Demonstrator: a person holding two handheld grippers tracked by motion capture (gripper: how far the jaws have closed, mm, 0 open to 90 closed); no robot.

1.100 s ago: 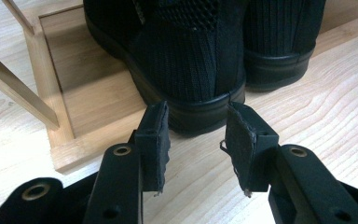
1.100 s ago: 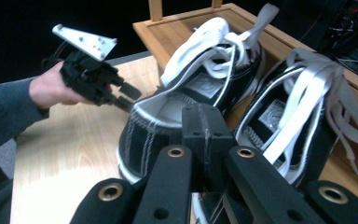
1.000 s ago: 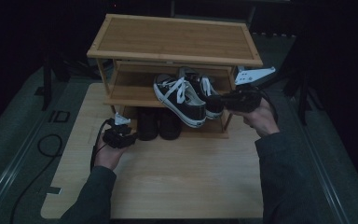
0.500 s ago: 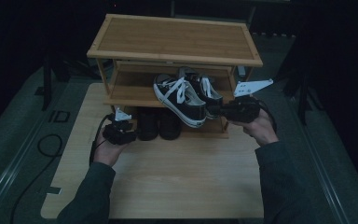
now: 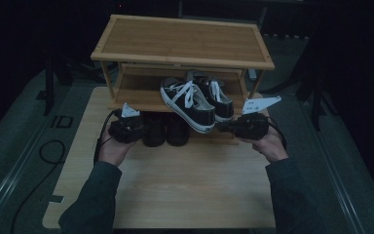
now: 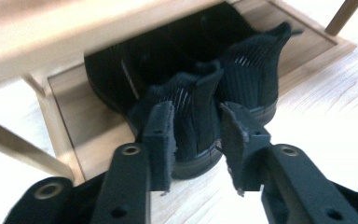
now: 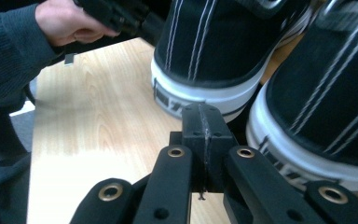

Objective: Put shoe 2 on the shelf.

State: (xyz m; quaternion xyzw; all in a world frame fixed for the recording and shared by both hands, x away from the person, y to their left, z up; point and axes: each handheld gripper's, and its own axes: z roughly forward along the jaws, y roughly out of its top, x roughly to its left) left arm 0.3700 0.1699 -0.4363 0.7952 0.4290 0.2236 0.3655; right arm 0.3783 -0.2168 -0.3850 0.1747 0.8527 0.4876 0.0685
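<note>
High view. Wooden shoe rack stands on the counter. A pair of black-and-white sneakers sits on the middle shelf, heels overhanging the front edge. A pair of black shoes sits on the bottom shelf, heels out. The left gripper is just beside the left black shoe's heel; the right gripper is at the heel of the nearer sneaker. Too dim here to read either set of jaws.

Left gripper view. The left gripper has its jaws parted to a middling gap, one on each side of the ribbed heel collar of the nearer black shoe. The pads look close to the collar, perhaps brushing it, but not pressed in. The second black shoe stands just beside, farther in under the shelf.

Right gripper view. The right gripper has its jaws pressed together, nothing between them, the tip just below the white rubber heel of one sneaker. The other sneaker is close on the right of this view. I cannot tell whether the tip touches the sole. The person's other hand shows farther off.

Judgement: the step in hand looks like taking hold of a black shoe by the heel to draw it off the bottom shelf (the sneakers may be the right hand's concern). Next move calls for closing the left jaws firmly on the collar, then a straight pull toward the person; the right jaws would need to open before gripping anything.
</note>
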